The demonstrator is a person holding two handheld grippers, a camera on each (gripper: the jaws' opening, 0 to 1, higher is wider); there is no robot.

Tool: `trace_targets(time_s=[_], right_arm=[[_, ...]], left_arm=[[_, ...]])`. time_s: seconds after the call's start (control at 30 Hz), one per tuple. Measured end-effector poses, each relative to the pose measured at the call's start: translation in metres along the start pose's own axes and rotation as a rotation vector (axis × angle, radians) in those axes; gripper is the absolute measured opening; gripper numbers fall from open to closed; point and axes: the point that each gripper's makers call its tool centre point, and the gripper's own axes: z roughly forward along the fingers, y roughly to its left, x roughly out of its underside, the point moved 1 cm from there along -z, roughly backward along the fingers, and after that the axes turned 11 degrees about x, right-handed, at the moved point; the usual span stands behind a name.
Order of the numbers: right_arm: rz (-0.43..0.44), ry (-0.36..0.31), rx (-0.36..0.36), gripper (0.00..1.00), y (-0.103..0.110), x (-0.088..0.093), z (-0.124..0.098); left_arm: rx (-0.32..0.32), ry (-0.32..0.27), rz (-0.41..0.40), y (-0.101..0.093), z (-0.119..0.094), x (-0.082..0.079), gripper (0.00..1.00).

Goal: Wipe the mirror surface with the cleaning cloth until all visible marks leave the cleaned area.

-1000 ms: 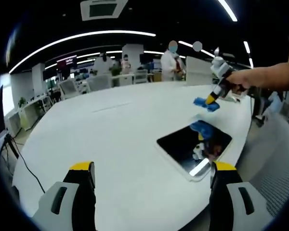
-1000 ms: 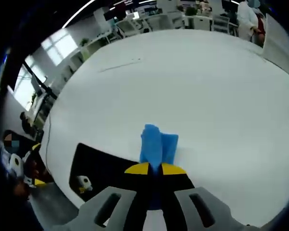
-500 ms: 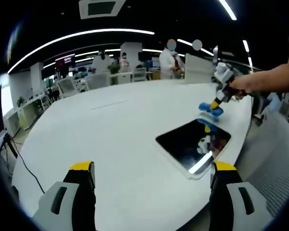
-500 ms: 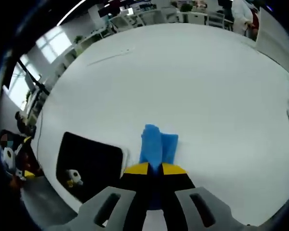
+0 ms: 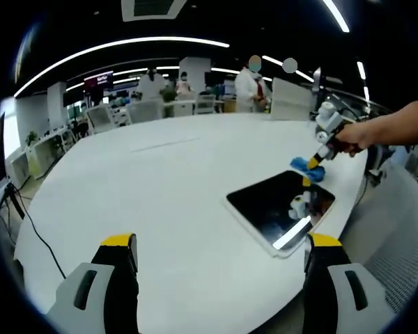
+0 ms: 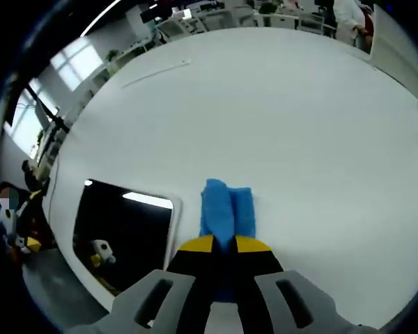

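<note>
White table [image 5: 160, 188], mirror [image 5: 280, 209], blue cloth [image 6: 226, 212]

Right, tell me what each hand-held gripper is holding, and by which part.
The right hand-held gripper is shut on the blue cleaning cloth, pinching its near edge. The left hand-held gripper is open and holds nothing.
</note>
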Motion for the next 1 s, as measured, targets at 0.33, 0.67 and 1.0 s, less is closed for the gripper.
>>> trace_targets(time_s=[0.33,0.67,1.0], right_arm=[[-0.089,-0.365,-0.070,0.42,0.003,-0.043,-0.065],[-0.050,-0.471,-0.087,0.74,-0.016,0.005,-0.110],[-0.067,-0.522,-0.190,0.98,-0.013,0.041,-0.102]], left_arm=[[-0.009,-0.009,0.009,0.000,-0.002,-0.003,1.00],[0.014,-0.022,0.014,-0.005,-0.001,-0.006,1.00],[-0.012,-0.038,-0.008,-0.001,-0.004,-0.007,1.00]])
